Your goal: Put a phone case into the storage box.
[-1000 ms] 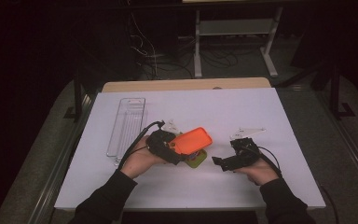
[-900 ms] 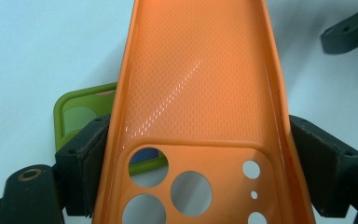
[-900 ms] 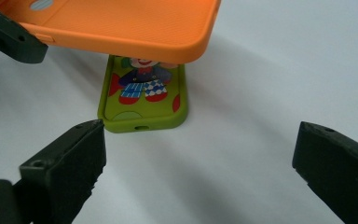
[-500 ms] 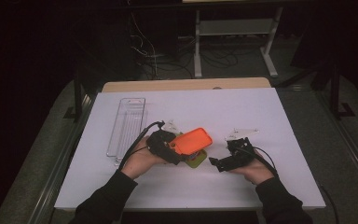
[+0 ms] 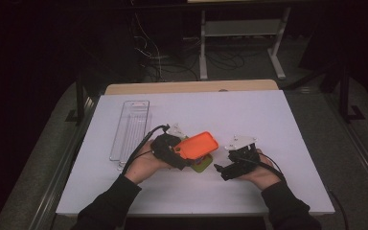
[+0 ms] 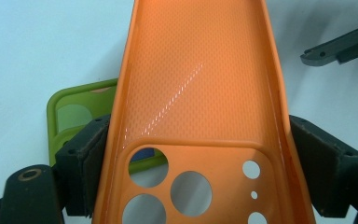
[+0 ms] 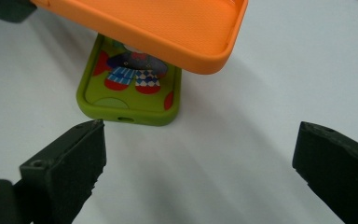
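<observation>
An orange phone case (image 5: 197,144) is held above the white table, with my left gripper (image 5: 175,154) shut on its camera-hole end. In the left gripper view the two pads press the orange case (image 6: 200,93) on both long sides. Under it lies a green phone case (image 5: 203,163) flat on the table, with a coloured cartoon figure inside (image 7: 135,74). My right gripper (image 5: 226,170) is to the right of both cases, open, pointing left at the green case (image 7: 129,100) with nothing between its jaws (image 7: 200,163).
A clear plastic tray (image 5: 131,128) lies at the left of the white table (image 5: 249,115). A wooden board edge (image 5: 191,87) shows at the table's far side. Metal rails run along both sides, and cables and a stand are on the floor beyond.
My right gripper has shifted a little to the left, toward the green case. The left gripper and the orange case have stayed in place.
</observation>
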`<state>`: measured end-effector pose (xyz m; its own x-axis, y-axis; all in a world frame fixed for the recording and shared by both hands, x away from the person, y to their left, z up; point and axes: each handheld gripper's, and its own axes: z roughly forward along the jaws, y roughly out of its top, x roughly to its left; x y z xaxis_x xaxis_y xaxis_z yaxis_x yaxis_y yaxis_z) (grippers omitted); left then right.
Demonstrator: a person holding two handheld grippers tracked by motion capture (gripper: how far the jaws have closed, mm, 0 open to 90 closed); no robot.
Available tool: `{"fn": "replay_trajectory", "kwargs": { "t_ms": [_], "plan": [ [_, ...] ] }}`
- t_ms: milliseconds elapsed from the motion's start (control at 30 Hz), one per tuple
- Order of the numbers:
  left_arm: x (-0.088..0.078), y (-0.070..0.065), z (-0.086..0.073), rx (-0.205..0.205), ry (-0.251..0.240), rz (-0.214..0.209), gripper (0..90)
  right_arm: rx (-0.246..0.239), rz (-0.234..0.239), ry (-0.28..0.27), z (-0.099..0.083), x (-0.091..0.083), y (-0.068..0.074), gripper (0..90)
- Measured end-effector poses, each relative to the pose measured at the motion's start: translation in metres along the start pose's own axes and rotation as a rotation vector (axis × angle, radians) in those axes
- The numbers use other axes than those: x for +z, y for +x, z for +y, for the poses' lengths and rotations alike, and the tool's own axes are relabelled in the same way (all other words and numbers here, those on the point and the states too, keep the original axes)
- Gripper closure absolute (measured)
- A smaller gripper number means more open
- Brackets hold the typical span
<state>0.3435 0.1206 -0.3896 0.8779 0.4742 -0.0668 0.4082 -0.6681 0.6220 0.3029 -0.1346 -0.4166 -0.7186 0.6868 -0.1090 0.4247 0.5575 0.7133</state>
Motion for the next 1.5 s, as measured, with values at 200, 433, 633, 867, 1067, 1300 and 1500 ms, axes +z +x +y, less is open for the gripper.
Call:
{"fn": "replay_trajectory", "kwargs": {
  "t_ms": [200,433,633,867,1067,1300,1500],
  "plan": [
    [0.0,0.0,0.0,0.003,0.003,-0.003,15.6,-0.072,-0.044,0.002,0.001,-0.001,0.004,1.7],
    [0.001,0.0,0.0,0.01,0.008,0.0,15.6,-0.163,-0.103,-0.002,0.001,-0.001,0.008,1.7],
    [0.003,-0.002,0.0,-0.014,-0.017,0.001,15.6,-0.24,-0.146,-0.009,0.001,-0.001,0.011,1.7],
    [0.002,-0.001,0.0,-0.002,-0.004,0.0,15.6,-0.34,-0.209,-0.015,0.0,-0.001,0.015,1.7],
    [0.003,-0.002,0.0,-0.02,-0.021,0.0,15.6,-0.418,-0.259,-0.019,0.001,-0.002,0.02,1.7],
    [0.003,-0.002,0.0,-0.021,-0.021,0.0,15.6,-0.508,-0.294,-0.023,0.001,-0.003,0.024,1.7],
    [0.002,-0.002,0.0,-0.017,-0.019,0.0,15.6,-0.572,-0.345,-0.03,0.0,-0.001,0.03,1.7]
  ]
}}
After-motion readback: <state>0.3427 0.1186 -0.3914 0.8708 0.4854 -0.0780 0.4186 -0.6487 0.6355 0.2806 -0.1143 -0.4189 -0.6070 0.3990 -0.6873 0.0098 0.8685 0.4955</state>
